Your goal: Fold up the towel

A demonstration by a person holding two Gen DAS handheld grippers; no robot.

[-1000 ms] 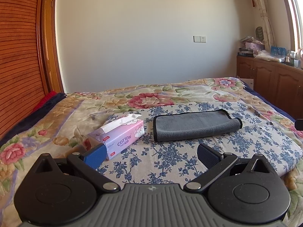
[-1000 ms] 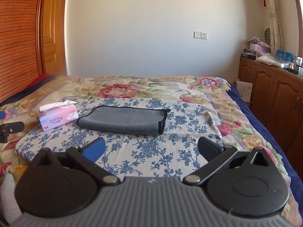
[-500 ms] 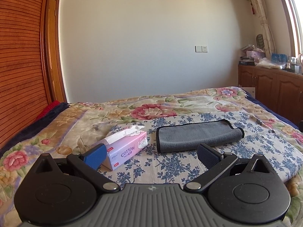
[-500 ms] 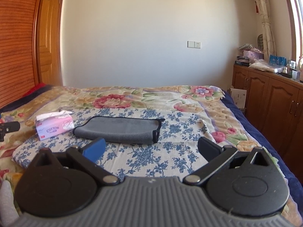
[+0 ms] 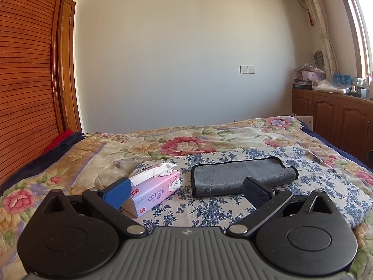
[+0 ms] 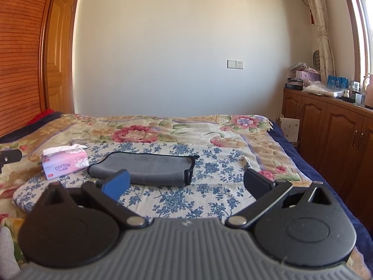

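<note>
Both cameras now sit lower and more level than a second ago, so more wall shows and the bed looks flatter. We hold the left gripper [image 5: 186, 190] and the right gripper [image 6: 186, 184] with jaws spread wide and nothing between them. Neither touches anything.

Location: the grey microfibre towel with black edging [image 5: 240, 176] lies folded into a long band on the blue-flowered white cloth [image 5: 209, 210] that covers the floral bedspread [image 5: 186, 144]. A pink soft-pack tissue box [image 5: 155, 190] rests just beside the towel's left end.

Hazards, as we judge them:
- Pinching only the top layer would peel the fold open.
- Catching the flowered cloth along with the towel would drag both.
- A left-side approach could knock the tissue box.

Pose: we keep both grippers level, pointed across the bed, short of the towel. In the right view, the left gripper's tip [image 6: 9, 157] appears at the left edge.
</note>
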